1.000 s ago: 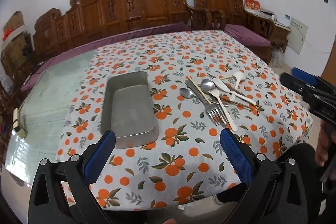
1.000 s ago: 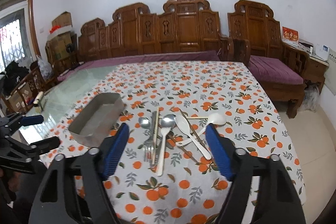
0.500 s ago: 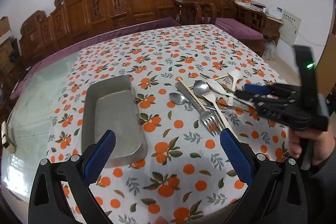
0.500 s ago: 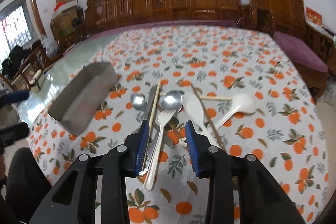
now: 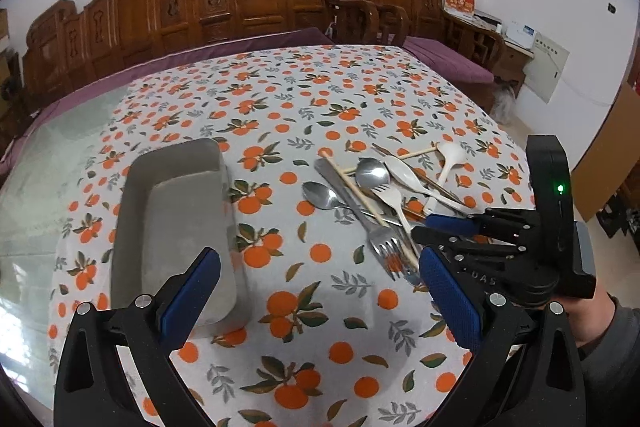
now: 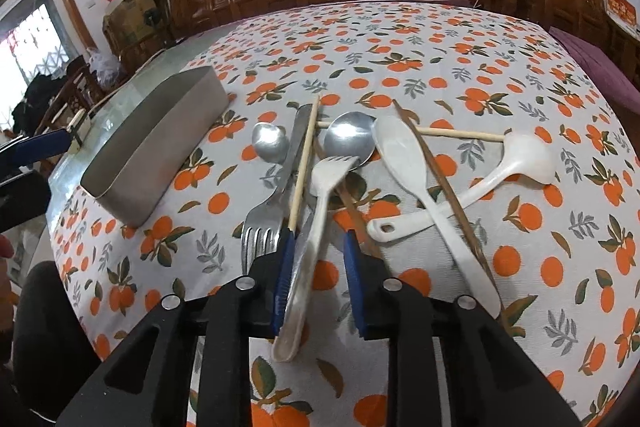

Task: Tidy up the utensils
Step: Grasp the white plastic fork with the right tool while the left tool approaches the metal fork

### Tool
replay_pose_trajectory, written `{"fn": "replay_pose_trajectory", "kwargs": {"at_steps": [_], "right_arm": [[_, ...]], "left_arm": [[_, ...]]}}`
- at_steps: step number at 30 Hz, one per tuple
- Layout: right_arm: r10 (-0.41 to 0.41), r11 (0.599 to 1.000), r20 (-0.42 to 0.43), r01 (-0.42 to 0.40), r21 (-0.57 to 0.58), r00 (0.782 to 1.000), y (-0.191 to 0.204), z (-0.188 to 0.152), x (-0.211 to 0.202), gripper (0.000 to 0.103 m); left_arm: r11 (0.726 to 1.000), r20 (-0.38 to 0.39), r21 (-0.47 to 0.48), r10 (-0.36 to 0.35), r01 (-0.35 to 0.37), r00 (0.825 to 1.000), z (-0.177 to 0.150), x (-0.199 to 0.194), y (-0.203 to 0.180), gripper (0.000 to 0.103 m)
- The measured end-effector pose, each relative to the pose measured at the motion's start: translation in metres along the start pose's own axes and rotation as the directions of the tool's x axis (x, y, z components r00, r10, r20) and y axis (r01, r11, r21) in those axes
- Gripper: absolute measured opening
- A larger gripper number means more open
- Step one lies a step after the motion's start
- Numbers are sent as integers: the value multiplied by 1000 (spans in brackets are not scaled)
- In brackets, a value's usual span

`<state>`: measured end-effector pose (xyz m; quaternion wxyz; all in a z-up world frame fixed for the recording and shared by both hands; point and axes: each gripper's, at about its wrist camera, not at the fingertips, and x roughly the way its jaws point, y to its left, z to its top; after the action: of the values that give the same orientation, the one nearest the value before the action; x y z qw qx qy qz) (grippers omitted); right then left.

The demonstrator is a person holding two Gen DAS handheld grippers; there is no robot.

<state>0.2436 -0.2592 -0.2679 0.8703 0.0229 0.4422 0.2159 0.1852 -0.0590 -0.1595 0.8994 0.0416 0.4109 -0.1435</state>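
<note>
worktop cloth (image 6: 440, 39): white, orange fruit and green leaf print | rectangular metal tray (image 6: 160, 143): dull grey | plastic fork (image 6: 320, 195): white | tool pads (image 6: 354, 267): blue

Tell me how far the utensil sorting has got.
Done: nothing; the metal tray is empty. In hand: the right hand-held gripper is closing around the white fork handle, one pad not yet touching; the left hand-held gripper is open. Left: the whole pile, spoons, metal fork, chopsticks.

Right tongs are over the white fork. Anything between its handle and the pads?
Nothing visible. The white fork handle lies between the closing right tongs; the pale chopstick tip sits just beside the left pad.
</note>
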Motion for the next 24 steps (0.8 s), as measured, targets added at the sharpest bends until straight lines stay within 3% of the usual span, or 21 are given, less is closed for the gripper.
{"fn": "replay_pose_trajectory", "kwargs": {"at_steps": [7, 11, 16, 24], "right_arm": [[-11, 1000, -38, 11, -15, 999, 4, -2, 6, 27], [-11, 1000, -75, 12, 17, 997, -1, -5, 10, 12], [22, 999, -43, -21, 44, 999, -8, -3, 0, 10], [33, 996, 56, -38, 79, 998, -22, 7, -26, 10]], "left_arm": [[1000, -17, 0, -5, 5, 1000, -2, 10, -4, 96], [1000, -26, 4, 4, -4, 1000, -1, 16, -7, 96], [1000, -37, 5, 0, 0, 999, 0, 24, -10, 95], [1000, -101, 20, -8, 10, 995, 0, 54, -22, 74]]}}
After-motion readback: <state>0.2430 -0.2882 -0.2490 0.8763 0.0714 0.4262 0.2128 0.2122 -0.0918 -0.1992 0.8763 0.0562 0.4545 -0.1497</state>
